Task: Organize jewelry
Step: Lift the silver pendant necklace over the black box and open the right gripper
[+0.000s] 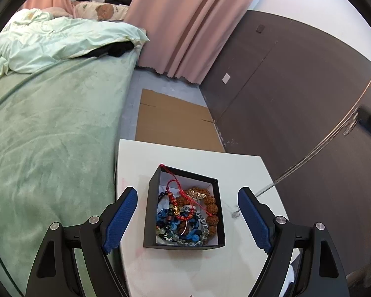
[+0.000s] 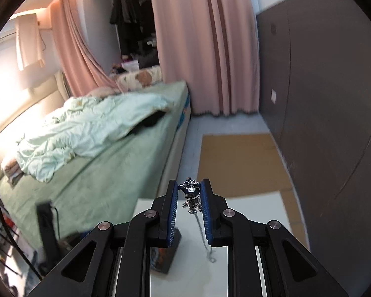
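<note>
A black open box (image 1: 150,198) on the white table (image 1: 185,267) holds a tangle of bracelets (image 1: 185,212): brown seed beads, red cord, blue and glass beads. My left gripper (image 1: 188,191) hangs above the box, open and empty, one blue pad on each side. My right gripper (image 2: 189,185) is raised high and shut on a silver figurine pendant (image 2: 191,193). Its silver chain (image 2: 202,235) hangs down to the table. In the left wrist view the chain (image 1: 309,153) runs taut up to the right, its lower end (image 1: 235,213) resting beside the box. The box (image 2: 172,250) shows below my right fingers.
A bed with a green sheet (image 1: 49,136) and a crumpled pale quilt (image 1: 49,44) stands left of the table. Flat cardboard (image 1: 175,118) lies on the floor beyond it. Pink curtains (image 1: 190,24) hang at the back and a dark wardrobe wall (image 1: 296,99) runs along the right.
</note>
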Demonstrator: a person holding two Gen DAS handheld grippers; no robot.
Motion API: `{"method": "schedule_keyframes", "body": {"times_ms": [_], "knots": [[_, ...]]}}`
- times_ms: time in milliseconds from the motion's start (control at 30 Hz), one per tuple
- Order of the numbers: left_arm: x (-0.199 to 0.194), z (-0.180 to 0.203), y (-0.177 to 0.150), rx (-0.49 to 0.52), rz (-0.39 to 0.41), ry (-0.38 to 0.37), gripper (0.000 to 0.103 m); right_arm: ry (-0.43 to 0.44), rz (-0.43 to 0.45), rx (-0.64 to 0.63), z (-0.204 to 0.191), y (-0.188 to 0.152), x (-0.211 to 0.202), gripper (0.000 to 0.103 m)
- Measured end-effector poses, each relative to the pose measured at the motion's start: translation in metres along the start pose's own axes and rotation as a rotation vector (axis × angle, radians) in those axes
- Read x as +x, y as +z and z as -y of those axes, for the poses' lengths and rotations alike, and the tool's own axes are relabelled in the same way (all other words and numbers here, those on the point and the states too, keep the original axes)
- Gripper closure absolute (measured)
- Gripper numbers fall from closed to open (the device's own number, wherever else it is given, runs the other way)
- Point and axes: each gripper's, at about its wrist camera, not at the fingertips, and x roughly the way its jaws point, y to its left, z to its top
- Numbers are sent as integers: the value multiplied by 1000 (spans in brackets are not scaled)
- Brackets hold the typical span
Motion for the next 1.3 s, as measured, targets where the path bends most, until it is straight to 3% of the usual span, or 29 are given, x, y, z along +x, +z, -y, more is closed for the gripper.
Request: {"method": "schedule_keyframes", "body": {"times_ms": [267,533,933,1300], "knots": [[-15,-11,4,-28,26,-17,19,1,86,-73,-48,52,-38,83],[-27,-25,9,-64,44,-35,19,9,95,-131,-91,66,-34,83],[-39,-45,13,-100,57,-31,19,48,25,-112,-108,46,18,83],[-40,-56,15,-134,56,-6,19,110,-170,-32,-93,-19,105,83]]}}
